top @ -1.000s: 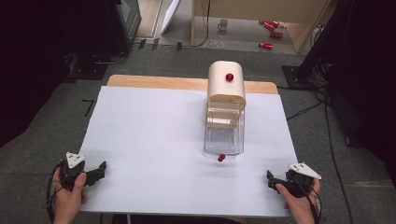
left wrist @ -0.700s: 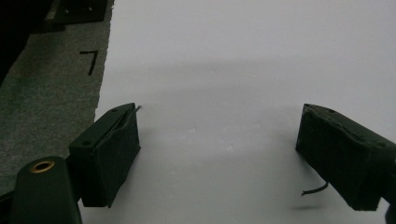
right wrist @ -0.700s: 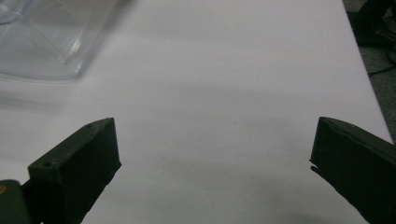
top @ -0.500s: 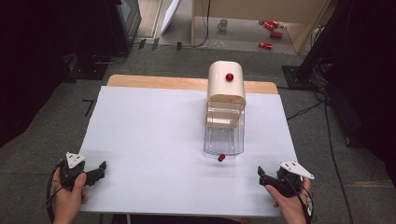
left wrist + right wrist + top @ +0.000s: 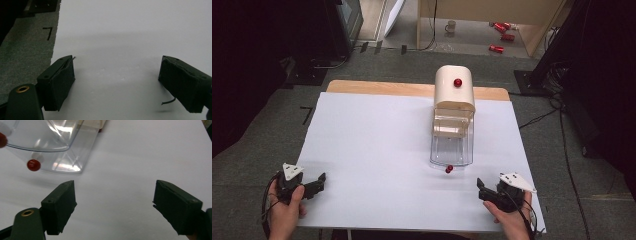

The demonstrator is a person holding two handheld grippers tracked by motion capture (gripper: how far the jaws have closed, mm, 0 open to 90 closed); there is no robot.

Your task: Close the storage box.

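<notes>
A cream box (image 5: 454, 97) with a red knob (image 5: 457, 82) on top stands at the back right of the white table (image 5: 377, 140). A clear plastic drawer (image 5: 452, 145) sticks out of its front and carries a small red knob (image 5: 449, 169), also seen as the red knob (image 5: 33, 165) on the clear drawer (image 5: 57, 142). My right gripper (image 5: 481, 190) is near the front edge, to the right of that knob and apart from it. Its jaws (image 5: 114, 183) are open, have just been closing, and hold nothing. My left gripper (image 5: 318, 183) rests at the front left, open and empty (image 5: 117, 62).
The wooden table edge (image 5: 412, 89) shows behind the white sheet. Grey carpet surrounds the table, with a black tape mark (image 5: 48, 32) at the left. Red cans (image 5: 497, 48) and a mug (image 5: 452, 25) lie on the floor far behind.
My right gripper has moved left along the front edge toward the drawer's knob, and its jaws have narrowed. The left gripper has stayed in place.
</notes>
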